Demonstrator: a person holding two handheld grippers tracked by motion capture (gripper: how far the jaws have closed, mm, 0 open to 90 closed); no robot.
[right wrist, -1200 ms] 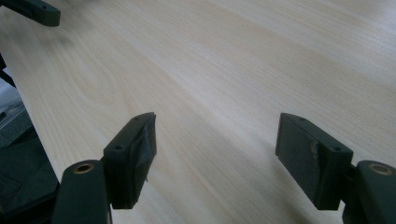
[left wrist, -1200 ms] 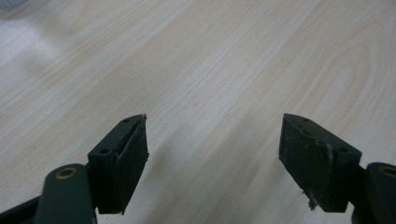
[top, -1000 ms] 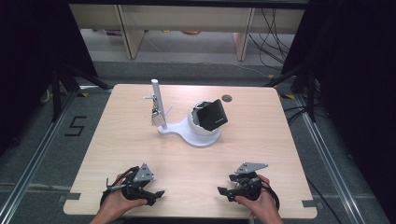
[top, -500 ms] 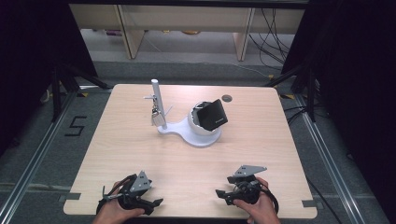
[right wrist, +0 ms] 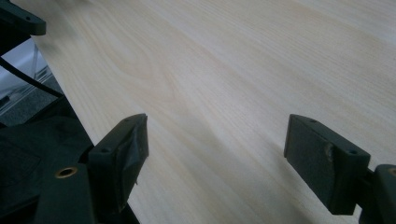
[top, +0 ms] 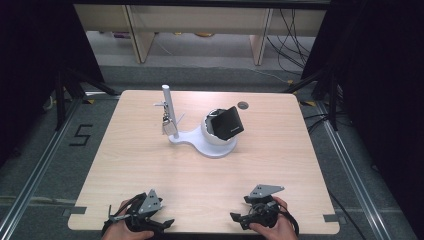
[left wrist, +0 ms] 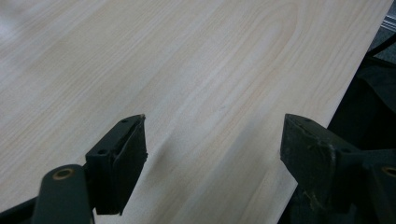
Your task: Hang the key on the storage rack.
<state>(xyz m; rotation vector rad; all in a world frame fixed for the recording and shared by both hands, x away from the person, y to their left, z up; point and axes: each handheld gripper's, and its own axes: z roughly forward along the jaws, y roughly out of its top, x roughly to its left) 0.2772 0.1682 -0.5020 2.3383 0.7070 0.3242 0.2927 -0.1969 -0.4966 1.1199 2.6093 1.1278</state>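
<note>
A white stand (top: 192,138) sits at the middle of the pale wooden table (top: 280,150). A small padlock (top: 169,128) hangs from its upright post (top: 166,102). A black box (top: 227,122) rests tilted on its round dome. My left gripper (top: 166,223) lies at the near left edge, held in a hand. Its jaws stand wide apart over bare wood in the left gripper view (left wrist: 217,128). My right gripper (top: 235,218) lies at the near right edge, also open, with nothing between its jaws in the right gripper view (right wrist: 219,126). The two grippers point toward each other.
A dark round grommet (top: 243,105) is set in the table's far side. The near table edge runs right beside both grippers. Black stand legs and cables lie on the floor to either side. A "5" mark (top: 81,135) is on the floor at left.
Both hands have drawn back toward the near edge of the table, the left one more. The jaws have stayed open and the stand has not moved.
</note>
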